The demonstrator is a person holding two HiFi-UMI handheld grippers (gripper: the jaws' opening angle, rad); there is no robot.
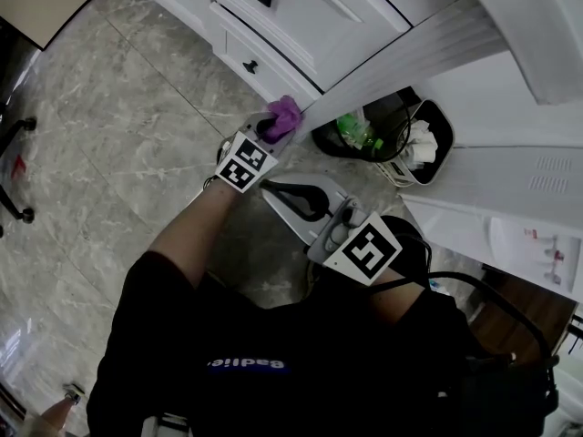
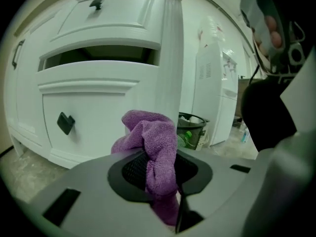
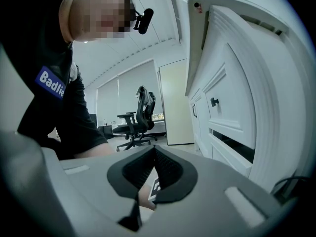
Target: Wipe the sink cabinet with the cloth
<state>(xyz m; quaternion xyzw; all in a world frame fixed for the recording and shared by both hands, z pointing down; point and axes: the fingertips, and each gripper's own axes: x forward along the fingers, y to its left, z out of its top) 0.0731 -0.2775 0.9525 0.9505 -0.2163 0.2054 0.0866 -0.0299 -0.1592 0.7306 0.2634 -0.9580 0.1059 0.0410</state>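
Cloth, purple and bunched, sits pinched in the left gripper. Its loose end pokes forward, just beside the white cabinet front, ready for rubbing. Right gripper hangs back, jaws pressed together on nothing, leaving room.

Black T-shirt (blue chest logo), short sleeves
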